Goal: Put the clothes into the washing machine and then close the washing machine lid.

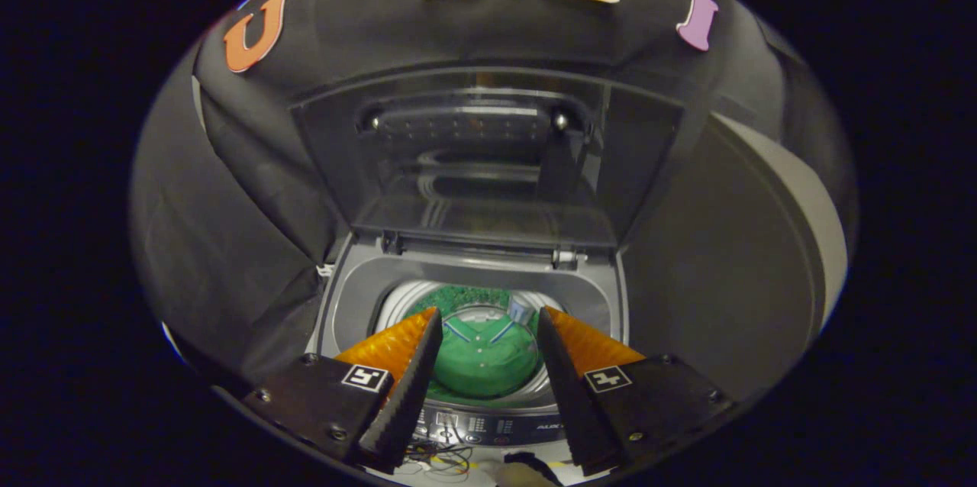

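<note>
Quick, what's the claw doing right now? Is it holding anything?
Claw: open, holding nothing. The green shirt lies in the washing machine drum beyond its fingers, and the lid stands up.

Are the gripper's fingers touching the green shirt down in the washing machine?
Apart. In the gripper view the gripper is open above the washing machine, and the green collared shirt lies down in the drum, seen through the gap between the fingers, with nothing pressed.

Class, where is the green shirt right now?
In the gripper view, the green shirt lies down inside the washing machine's drum, seen between the open tongs, below the raised lid.
</note>
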### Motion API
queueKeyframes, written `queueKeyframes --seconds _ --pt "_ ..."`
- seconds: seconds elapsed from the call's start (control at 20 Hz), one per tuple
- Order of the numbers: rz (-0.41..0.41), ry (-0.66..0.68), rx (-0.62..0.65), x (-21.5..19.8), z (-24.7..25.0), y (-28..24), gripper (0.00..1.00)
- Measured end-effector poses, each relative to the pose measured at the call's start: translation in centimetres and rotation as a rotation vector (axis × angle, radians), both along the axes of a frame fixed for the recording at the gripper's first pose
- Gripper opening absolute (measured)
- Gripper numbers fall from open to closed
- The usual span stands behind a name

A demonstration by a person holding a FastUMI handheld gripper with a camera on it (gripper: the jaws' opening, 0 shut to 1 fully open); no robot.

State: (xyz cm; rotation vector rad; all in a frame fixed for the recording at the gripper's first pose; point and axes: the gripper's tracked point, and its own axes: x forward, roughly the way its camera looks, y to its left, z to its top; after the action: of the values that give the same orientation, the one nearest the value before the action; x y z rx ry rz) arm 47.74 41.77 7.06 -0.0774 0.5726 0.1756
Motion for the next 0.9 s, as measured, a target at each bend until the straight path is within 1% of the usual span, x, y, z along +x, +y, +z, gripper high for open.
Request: queueKeyframes --seconds 0.45,0.9 --pt "0.020 -0.196 -0.014 0.3 8.9 0.2 0.79" --pt "0.004 -0.296 0.017 3.3 15.5 1.5 0.79"
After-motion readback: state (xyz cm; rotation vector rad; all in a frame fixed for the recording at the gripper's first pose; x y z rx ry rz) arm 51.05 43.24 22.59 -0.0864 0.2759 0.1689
